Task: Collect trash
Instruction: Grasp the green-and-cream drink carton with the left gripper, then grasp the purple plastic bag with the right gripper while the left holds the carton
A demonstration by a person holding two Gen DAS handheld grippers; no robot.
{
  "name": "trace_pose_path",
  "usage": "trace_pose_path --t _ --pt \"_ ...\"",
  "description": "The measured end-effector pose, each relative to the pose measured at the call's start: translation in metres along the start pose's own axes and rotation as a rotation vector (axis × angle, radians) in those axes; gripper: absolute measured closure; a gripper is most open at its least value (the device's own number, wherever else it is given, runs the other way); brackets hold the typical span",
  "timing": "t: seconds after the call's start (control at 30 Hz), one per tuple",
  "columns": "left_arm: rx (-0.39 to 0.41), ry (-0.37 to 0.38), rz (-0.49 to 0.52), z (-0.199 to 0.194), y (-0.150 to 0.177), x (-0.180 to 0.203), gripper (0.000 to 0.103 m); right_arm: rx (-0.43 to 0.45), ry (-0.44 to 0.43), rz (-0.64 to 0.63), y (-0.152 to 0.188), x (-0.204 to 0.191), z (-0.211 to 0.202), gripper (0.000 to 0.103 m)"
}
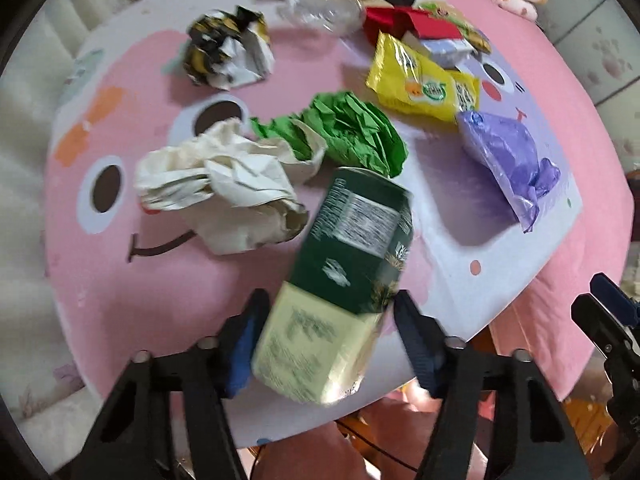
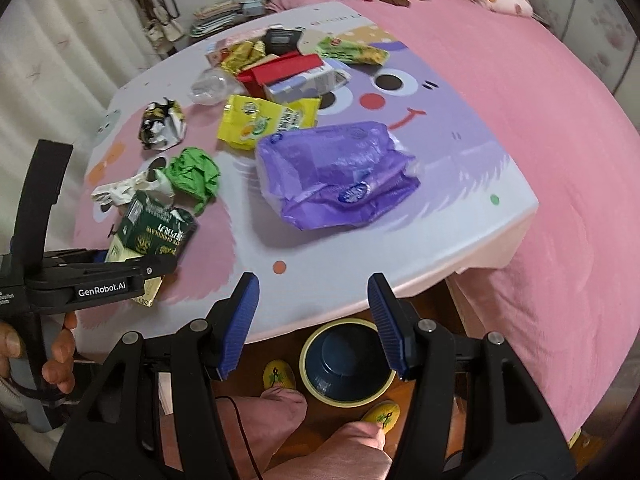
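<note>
Just then the left gripper had its jaws closed against the sides of a green-and-cream carton, which was motion-blurred and tilted, its dark green end pointing away from the jaws over the table and its pale end nearest the camera. Just beyond the carton's far end lay a crumpled green paper, and off to the left of the jaws a wad of white paper. Farther ahead of the jaws sat a black-and-white crumpled wrapper, a yellow snack packet and, to the right, a purple plastic bag. The right gripper hung with its jaws wide apart and nothing between them, at the near edge of the table; the purple plastic bag lay ahead of them on the tabletop. Below those jaws, on the floor, stood a round bin with a pale rim, and beside it a person's yellow slippers.
</note>
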State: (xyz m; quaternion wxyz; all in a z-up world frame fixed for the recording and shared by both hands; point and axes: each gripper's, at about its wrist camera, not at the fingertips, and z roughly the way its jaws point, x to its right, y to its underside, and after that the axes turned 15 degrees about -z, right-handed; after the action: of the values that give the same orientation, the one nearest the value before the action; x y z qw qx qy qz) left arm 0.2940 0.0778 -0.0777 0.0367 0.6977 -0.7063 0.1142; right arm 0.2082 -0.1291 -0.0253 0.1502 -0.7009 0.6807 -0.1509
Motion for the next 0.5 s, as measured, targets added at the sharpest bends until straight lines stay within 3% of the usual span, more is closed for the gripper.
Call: trace_pose_path --t 0.13,0.23,0.43,0.5 --pt "0.008 0.035 0.061 0.002 -0.003 0.006 0.065 -0.006 0.017 0.051 0.000 0.006 0.001 0.049" --pt "0.008 0.063 0.099 -0.001 -0.006 0.011 0.071 -0.014 0.016 0.106 -0.004 0.012 0.004 0.049" --pt "0.032 0.086 0.156 -0.019 -0.012 0.017 0.074 -0.013 -0.041 0.270 -0.019 0.032 0.015 0.048" --pt "0.051 0.087 0.175 -0.024 -0.017 0.015 0.074 -0.010 -0.046 0.325 -0.027 0.039 0.021 0.037"
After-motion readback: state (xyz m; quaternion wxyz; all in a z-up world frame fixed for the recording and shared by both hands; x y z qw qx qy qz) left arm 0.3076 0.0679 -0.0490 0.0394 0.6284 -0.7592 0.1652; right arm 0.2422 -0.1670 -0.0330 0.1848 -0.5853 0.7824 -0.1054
